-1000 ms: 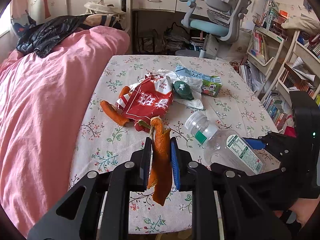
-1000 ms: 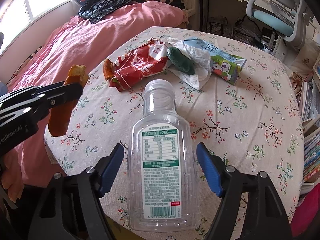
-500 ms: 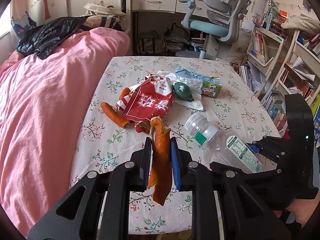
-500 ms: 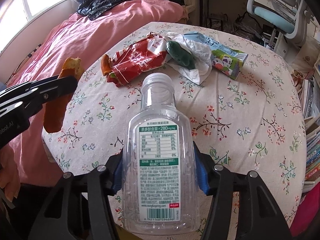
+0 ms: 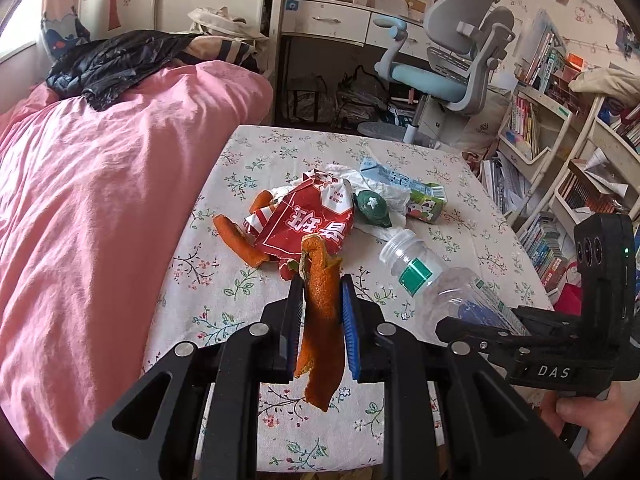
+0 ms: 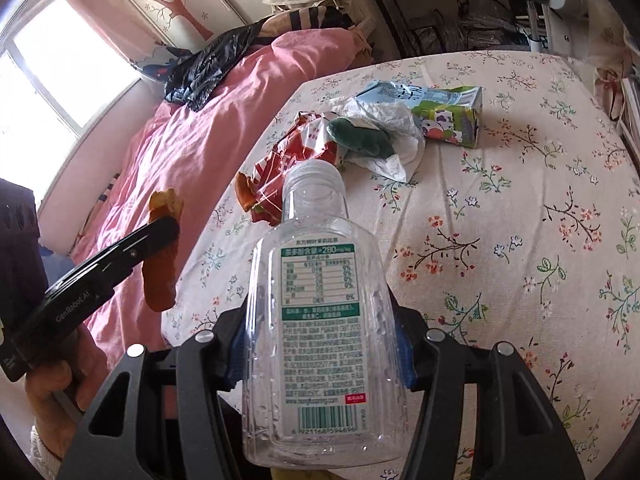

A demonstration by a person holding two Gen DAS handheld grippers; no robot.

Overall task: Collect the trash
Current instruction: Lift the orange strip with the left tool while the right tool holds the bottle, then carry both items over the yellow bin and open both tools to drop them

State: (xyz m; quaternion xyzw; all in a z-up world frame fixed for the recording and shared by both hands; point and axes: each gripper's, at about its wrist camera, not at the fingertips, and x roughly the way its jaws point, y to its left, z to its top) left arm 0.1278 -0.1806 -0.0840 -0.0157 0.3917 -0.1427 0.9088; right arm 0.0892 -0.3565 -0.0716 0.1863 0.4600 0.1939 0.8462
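Trash is split between the tongs and the bench: the right tongs (image 6: 318, 354), whose jaws have just been closing, clamp the clear plastic bottle (image 6: 320, 320) lifted off the floral bench (image 6: 520, 208), while the left tongs (image 5: 322, 320) pinch an orange peel strip (image 5: 322, 336). Farther out lie a red snack wrapper (image 5: 308, 220), a second peel (image 5: 236, 238) and a milk carton (image 6: 448, 108).

Off to the left of the tongs there's a rumpled pink duvet (image 5: 100, 184) with a crinkly black plastic bag (image 5: 116, 64) dumped on it, and way out ahead a grey-and-blue swivel desk chair (image 5: 452, 60) by cluttered white bookshelves (image 5: 560, 128).
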